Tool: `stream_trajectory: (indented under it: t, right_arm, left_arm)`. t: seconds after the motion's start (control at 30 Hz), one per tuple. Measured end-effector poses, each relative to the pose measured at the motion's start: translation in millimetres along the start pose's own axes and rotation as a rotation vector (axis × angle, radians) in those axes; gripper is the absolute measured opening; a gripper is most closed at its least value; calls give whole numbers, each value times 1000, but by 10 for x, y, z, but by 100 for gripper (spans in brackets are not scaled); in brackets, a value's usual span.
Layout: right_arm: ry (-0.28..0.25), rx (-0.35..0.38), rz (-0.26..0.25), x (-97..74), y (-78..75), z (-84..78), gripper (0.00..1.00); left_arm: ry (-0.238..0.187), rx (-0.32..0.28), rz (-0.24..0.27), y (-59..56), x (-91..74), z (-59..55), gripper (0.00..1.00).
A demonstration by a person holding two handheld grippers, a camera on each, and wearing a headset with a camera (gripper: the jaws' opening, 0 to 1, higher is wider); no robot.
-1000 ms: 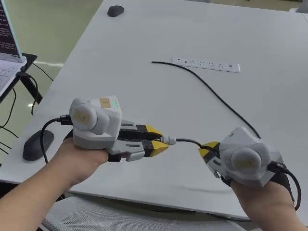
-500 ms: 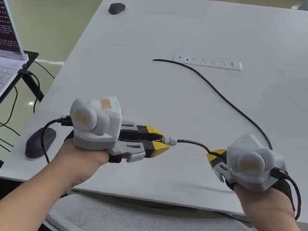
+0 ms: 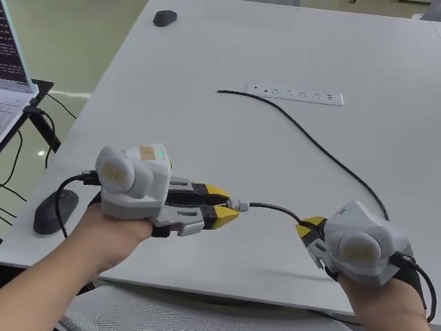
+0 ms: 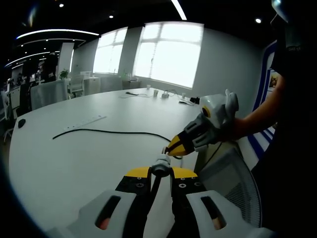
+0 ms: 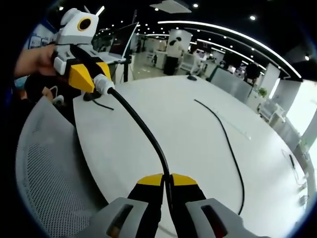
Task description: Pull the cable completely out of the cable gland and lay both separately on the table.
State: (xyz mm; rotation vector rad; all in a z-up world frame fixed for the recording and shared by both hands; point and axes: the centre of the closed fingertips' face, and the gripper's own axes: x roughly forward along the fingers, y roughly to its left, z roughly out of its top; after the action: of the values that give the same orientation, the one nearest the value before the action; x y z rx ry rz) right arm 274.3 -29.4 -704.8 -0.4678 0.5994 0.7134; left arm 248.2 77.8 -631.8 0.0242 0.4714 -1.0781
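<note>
The left gripper grips the cable gland. Near the gland, the right gripper pinches the black cable running from it.

We find no text that we can read. The laptop screen at the left edge of the head view carries rows of light characters on a dark ground, too small for us to make out. A tan sticker sits on top of the left gripper, and we cannot make out any print on it.
</note>
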Motion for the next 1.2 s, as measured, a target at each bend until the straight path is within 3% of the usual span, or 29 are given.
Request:
stream_trajectory:
  t: [0.1,0.2,0.3,0.6,0.87,1.2]
  right_arm:
    - [0,-19,5,-20,11,16,0]
    - [-9,-45,-5,-54,11,55,9]
    - [-16,-52,1,-84,30,101,11]
    - [-68,-134,49,-142,198,418,17]
    - [-125,-247,115,-153,415,760,14]
    - [-147,-345,159,-113,611,877,8]
  left_arm:
    - [2,0,1,14,3,12,15]
    - [6,0,4,36,4,12,15]
    - [13,9,4,45,11,5,15]
    - [13,3,0,34,24,9,15]
    - [14,-2,-5,11,30,-1,15]
    - [21,-1,-9,1,27,-35,15]
